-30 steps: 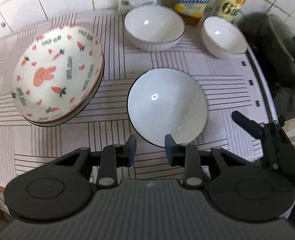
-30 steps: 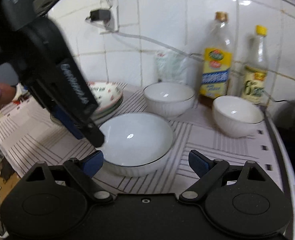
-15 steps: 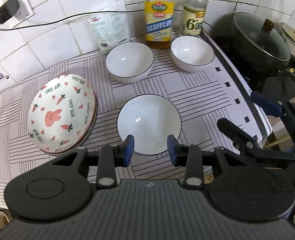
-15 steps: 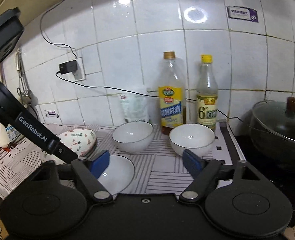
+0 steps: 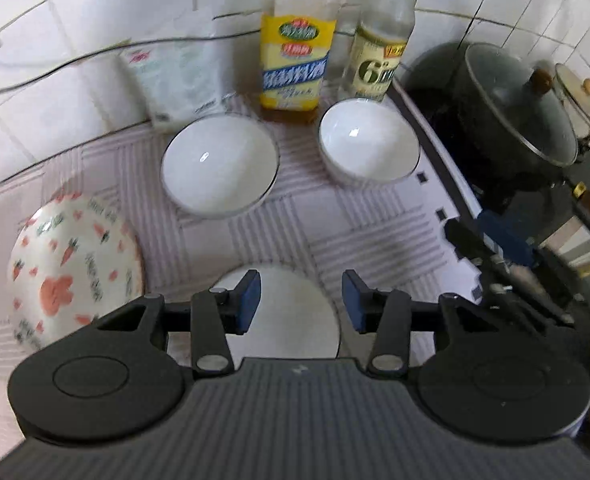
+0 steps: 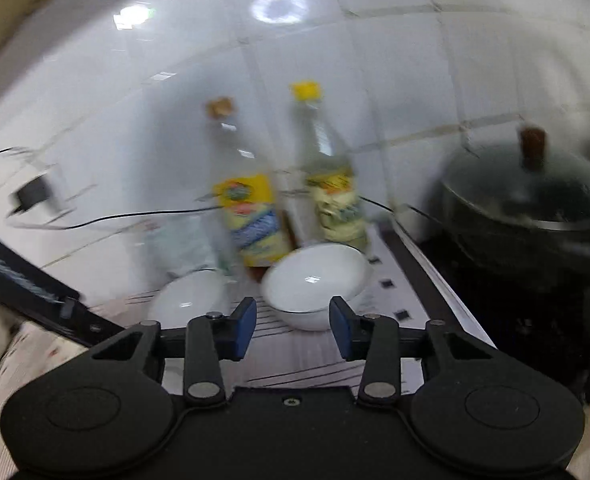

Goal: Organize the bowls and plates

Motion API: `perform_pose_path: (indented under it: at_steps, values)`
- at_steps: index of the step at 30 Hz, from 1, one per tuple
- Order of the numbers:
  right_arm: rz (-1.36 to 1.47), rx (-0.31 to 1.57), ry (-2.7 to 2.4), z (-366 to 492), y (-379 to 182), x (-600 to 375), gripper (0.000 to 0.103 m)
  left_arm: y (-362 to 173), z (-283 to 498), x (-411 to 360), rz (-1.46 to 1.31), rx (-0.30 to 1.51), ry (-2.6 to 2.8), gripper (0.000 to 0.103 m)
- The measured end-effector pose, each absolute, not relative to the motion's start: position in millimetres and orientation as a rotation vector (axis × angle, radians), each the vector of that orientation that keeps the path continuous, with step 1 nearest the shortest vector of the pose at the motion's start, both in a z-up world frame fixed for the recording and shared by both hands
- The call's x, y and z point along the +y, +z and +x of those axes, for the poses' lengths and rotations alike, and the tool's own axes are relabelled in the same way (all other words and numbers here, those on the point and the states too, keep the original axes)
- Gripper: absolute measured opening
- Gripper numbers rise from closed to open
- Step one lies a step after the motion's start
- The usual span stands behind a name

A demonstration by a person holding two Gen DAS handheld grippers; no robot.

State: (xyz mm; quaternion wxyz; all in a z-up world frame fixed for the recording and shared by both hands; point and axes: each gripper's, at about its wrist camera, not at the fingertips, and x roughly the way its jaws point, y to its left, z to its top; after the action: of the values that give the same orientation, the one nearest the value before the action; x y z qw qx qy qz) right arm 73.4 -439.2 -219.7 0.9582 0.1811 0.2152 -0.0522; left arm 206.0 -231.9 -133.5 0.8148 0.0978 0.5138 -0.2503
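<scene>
Left wrist cam sits above the counter [image 5: 375, 236], pitched steeply down past its own fingers [image 5: 249, 300] — near plate [image 5: 283, 312] right below the lens. Right wrist cam is lower, looking almost level at the tiled wall [image 6: 175, 100], blurred. Shared: two bottles [image 5: 295, 52] [image 6: 251, 216], both back bowls [image 5: 369, 140] [image 6: 315, 280], the pot [image 5: 515, 100] [image 6: 535, 196] — left sees them from above, right side-on.
</scene>
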Motion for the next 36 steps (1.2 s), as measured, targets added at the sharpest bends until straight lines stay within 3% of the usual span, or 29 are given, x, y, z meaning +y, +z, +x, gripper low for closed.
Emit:
perform_pose_path:
  at_steps: [1,7,9,10,21,36]
  values:
    - [0.386,0.459,-0.129,81,-225,-442,0.057,-135,212,-237,0.203,1.088,-0.547,0.044]
    - [0.524,0.479,-0.178,119,-261,-462,0.057,-161,240,-274,0.219,1.057,-0.577,0.044]
    - [0.584,0.472,-0.182,127,-269,-468,0.043,-168,252,-283,0.2,1.076,-0.571,0.044]
    - [0.616,0.457,-0.162,130,-272,-472,0.029,-172,261,-288,0.204,1.107,-0.556,0.043]
    - [0.74,0.48,-0.261,161,-295,-482,0.035,-186,302,-325,0.276,1.054,-0.577,0.04]
    - [0.801,0.502,-0.375,168,-303,-491,0.012,-209,311,-353,0.326,1.02,-0.64,0.028]
